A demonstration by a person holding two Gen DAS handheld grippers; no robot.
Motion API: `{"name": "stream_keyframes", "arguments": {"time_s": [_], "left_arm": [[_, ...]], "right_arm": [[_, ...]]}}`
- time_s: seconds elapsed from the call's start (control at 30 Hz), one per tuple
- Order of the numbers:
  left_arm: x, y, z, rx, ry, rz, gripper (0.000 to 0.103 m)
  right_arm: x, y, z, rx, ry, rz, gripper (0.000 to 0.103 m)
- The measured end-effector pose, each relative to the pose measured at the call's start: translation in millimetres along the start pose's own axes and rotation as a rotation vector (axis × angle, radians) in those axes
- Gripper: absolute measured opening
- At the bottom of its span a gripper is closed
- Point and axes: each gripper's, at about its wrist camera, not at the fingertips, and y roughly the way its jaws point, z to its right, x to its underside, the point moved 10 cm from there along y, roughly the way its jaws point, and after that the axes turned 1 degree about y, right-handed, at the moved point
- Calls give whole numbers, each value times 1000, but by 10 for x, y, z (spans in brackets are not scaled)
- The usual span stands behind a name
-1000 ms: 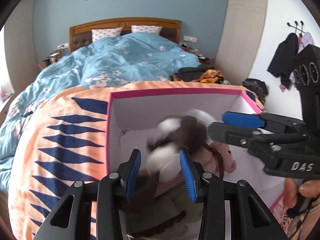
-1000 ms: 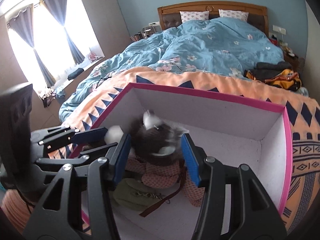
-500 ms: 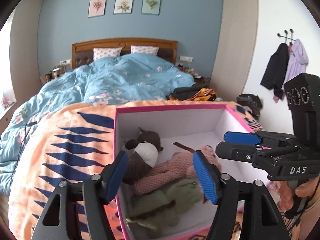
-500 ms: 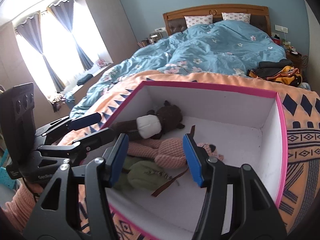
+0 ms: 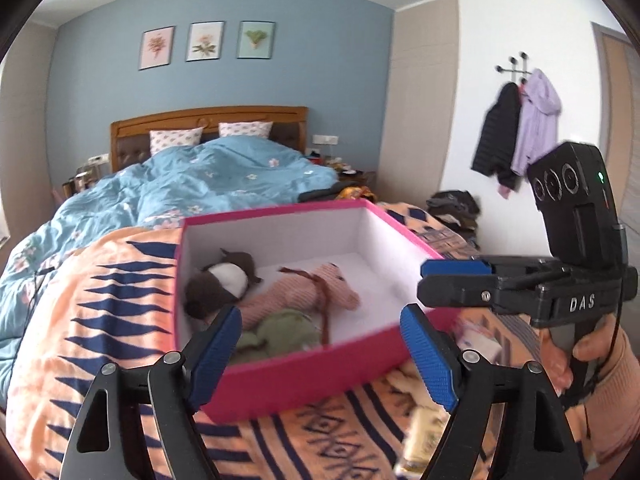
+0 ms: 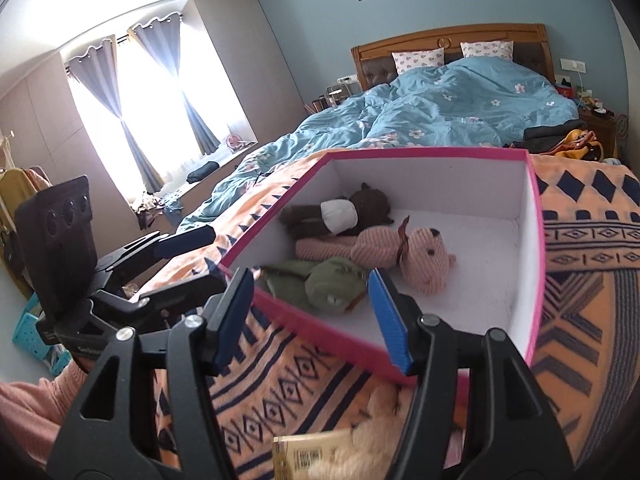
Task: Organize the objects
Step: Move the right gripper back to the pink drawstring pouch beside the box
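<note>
A pink box (image 5: 300, 376) (image 6: 424, 153) with a white inside sits on the orange patterned blanket (image 5: 100, 320). In it lie a brown plush with a white shirt (image 5: 212, 288) (image 6: 368, 204), a pink plush (image 5: 296, 292) (image 6: 424, 256) and a green plush (image 5: 284, 332) (image 6: 328, 280). My left gripper (image 5: 322, 360) (image 6: 192, 260) hovers before the box's near wall, its jaws opening and nothing held between them. My right gripper (image 6: 312, 318) (image 5: 440, 280) is just outside the box's near corner, jaws opening too, and holds nothing.
A cream plush (image 6: 372, 440) with a paper tag (image 6: 308, 456) lies on the blanket in front of the box. Behind the box is a bed with a blue duvet (image 5: 224, 184). Jackets (image 5: 516, 132) hang on the right wall. A curtained window (image 6: 152, 120) is at left.
Both grippers let go of the brown plush and drew back out of the box. The plush now lies in the box's left side. Both pairs of jaws stand wider.
</note>
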Motion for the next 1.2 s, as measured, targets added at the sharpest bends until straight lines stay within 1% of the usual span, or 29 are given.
{"name": "stream_keyframes", "arguments": {"time_s": [0.03, 0.13, 0.3, 0.4, 0.57, 0.73, 0.87, 0.97, 1.03, 1.1, 1.13, 1.2], "left_arm": [[38, -19, 48, 1, 7, -1, 83], [181, -51, 239, 35, 21, -15, 83], [451, 4, 527, 96, 20, -58, 83], [661, 121, 710, 132, 15, -110, 83], [890, 245, 918, 167, 29, -174, 83], [1019, 317, 987, 174, 21, -212, 83], [1080, 331, 991, 170, 11, -227, 82], [1126, 325, 996, 183, 1, -237, 75], [1152, 338, 1011, 186, 4, -249, 67], [1169, 351, 1030, 190, 9, -256, 62], [1178, 348, 1042, 197, 12, -261, 60], [1179, 333, 1060, 209, 15, -261, 60]], "right_arm": [[55, -49, -2, 2, 1, 3, 65], [205, -163, 20, 2, 14, 2, 65], [566, -333, 143, 41, 47, -16, 65], [805, -383, 248, 64, 88, -39, 65], [1143, -375, 374, 79, 146, -87, 65], [1297, -359, 476, 74, 197, -98, 65], [1321, -302, 465, 79, 192, -109, 65], [1325, -242, 445, 68, 196, -115, 65], [1346, -207, 421, 59, 203, -122, 65], [1369, -175, 384, 46, 205, -131, 65], [1376, -162, 360, 35, 205, -135, 65], [1389, -152, 288, 5, 204, -142, 65]]}}
